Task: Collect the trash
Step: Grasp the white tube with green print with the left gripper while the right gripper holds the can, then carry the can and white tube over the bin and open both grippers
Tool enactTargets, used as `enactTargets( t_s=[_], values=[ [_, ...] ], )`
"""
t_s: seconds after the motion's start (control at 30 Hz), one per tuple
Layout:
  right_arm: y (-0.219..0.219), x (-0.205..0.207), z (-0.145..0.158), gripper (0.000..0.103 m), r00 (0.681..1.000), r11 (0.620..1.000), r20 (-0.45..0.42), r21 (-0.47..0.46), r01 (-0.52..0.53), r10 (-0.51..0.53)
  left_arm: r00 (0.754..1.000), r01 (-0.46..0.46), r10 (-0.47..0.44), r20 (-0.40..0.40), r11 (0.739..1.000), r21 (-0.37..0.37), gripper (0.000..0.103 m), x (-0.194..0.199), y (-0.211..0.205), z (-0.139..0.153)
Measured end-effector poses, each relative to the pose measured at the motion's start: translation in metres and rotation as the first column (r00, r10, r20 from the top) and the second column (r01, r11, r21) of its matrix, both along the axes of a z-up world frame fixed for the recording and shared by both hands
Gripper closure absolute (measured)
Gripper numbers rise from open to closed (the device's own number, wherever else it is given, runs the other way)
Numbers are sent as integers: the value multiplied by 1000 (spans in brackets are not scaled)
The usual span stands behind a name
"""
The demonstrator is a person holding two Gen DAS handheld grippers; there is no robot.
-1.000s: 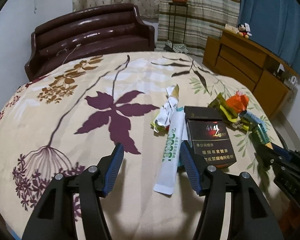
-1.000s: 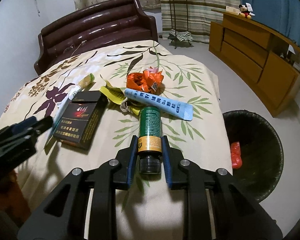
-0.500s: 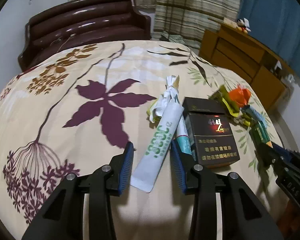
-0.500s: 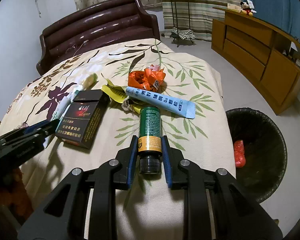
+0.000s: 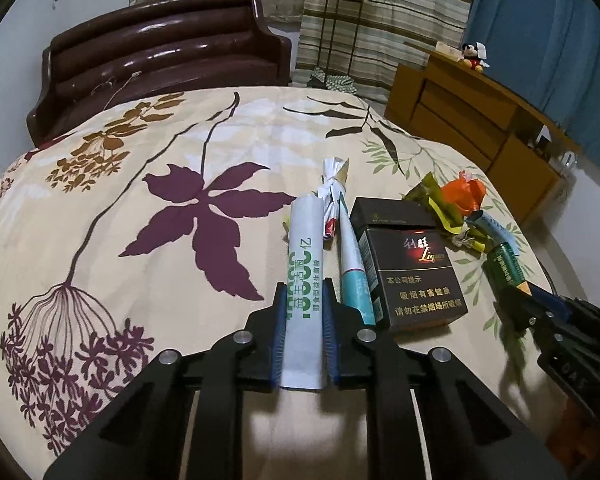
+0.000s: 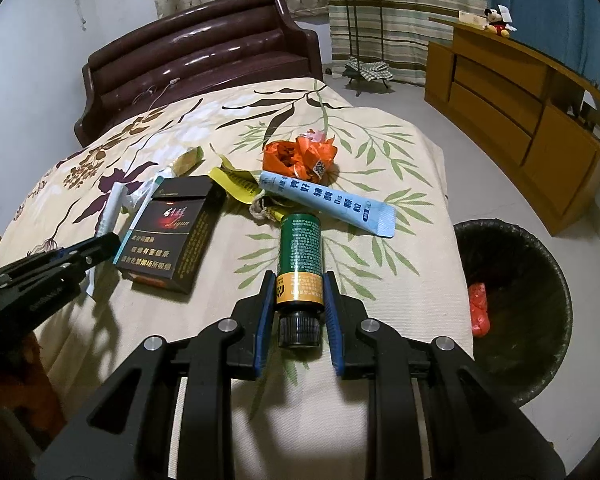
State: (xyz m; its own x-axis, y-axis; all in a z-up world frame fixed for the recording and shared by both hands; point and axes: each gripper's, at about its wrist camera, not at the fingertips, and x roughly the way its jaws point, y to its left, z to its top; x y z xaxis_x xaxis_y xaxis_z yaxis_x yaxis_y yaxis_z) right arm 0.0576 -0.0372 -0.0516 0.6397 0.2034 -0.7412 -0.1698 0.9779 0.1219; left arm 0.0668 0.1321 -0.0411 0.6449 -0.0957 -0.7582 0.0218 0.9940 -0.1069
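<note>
My left gripper (image 5: pixel 303 292) is shut on a white sachet with green print (image 5: pixel 304 264), which lies lengthwise on the bed. Beside it lie a teal-and-white tube (image 5: pixel 352 264), a twisted white wrapper (image 5: pixel 332 188) and a dark cigarette box (image 5: pixel 408 264). My right gripper (image 6: pixel 298 280) is shut on a green and gold bottle (image 6: pixel 300 256) near its black cap. Past it lie a light blue sachet (image 6: pixel 328 200), an orange wrapper (image 6: pixel 300 156) and yellow wrappers (image 6: pixel 236 180). The black trash bin (image 6: pixel 512 304) stands on the floor to the right.
The floral bedspread (image 5: pixel 140 208) covers the bed, with a dark brown headboard (image 5: pixel 160 68) behind. A wooden cabinet (image 6: pixel 532 104) stands along the right wall. A red piece of trash (image 6: pixel 478 308) lies in the bin. A plant stand (image 5: pixel 340 28) is by the curtains.
My left gripper moved forward around the white sachet and closed on it. My right gripper stayed shut on the bottle and barely moved.
</note>
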Motion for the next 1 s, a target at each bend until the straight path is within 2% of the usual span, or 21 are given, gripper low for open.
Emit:
enactTargets(
  t_s=[0.27, 0.53, 0.77, 1.0],
  values=[
    [6, -13, 8, 80, 999, 999, 43, -41, -18, 20, 998, -10, 9, 55, 1000, 7, 85, -17, -2, 17],
    [-9, -23, 26, 80, 994, 999, 105, -48, 12, -7, 992, 42, -42, 121, 999, 8, 85, -29, -25, 37],
    [-48, -24, 41, 80, 985, 994, 156, -61, 91, -80, 984, 113, -112, 141, 994, 2, 85, -25, -65, 43],
    [-102, -20, 39, 80, 968, 978, 171, -71, 197, -183, 971, 201, -198, 135, 980, -5, 85, -10, -123, 38]
  ],
)
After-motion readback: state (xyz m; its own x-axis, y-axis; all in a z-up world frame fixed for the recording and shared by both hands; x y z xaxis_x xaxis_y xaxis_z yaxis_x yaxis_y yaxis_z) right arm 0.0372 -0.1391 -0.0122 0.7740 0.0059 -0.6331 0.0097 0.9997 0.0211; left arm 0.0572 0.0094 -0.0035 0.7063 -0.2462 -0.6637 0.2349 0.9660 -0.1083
